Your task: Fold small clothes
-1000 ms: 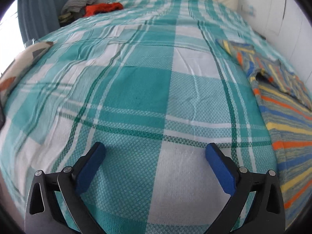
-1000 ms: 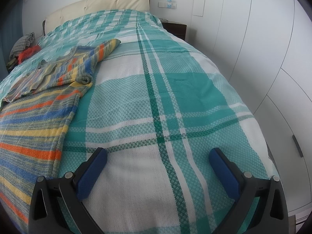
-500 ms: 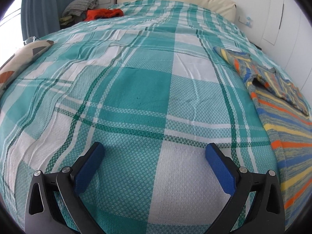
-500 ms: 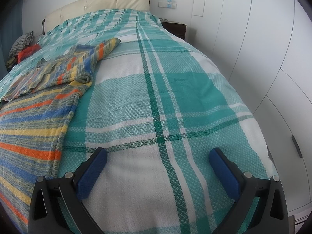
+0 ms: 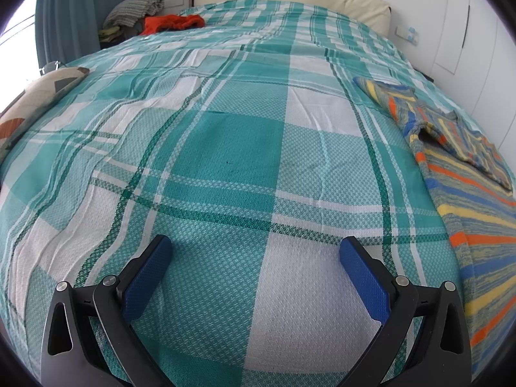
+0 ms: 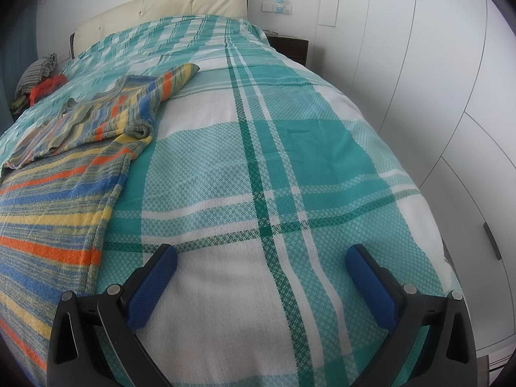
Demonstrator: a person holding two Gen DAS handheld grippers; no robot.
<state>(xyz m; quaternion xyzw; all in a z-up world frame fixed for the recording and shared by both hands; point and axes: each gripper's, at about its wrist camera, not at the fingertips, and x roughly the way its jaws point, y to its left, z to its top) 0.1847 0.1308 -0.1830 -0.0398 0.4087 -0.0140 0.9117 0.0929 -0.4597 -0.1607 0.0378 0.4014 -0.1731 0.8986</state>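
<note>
Left gripper (image 5: 256, 245): jaws spread wide, nothing between the blue pads (image 5: 146, 279), pointing forward, tilted slightly down. Right gripper (image 6: 261, 253): same state, jaws wide apart and empty, blue pads (image 6: 151, 285) visible. Height above the surface below is unclear through fisheye distortion.

The left gripper (image 5: 256, 258) is a matte black plastic frame with two angled arms, each cut through by a triangular opening. Its fingers (image 5: 146, 277) carry long blue pads with a fine dimpled texture. Round silver screw heads sit on each arm's pivots. The right gripper (image 6: 261, 266) has the same build: black arms, textured blue fingers (image 6: 371, 287), silver screws and triangular cut-outs.
</note>
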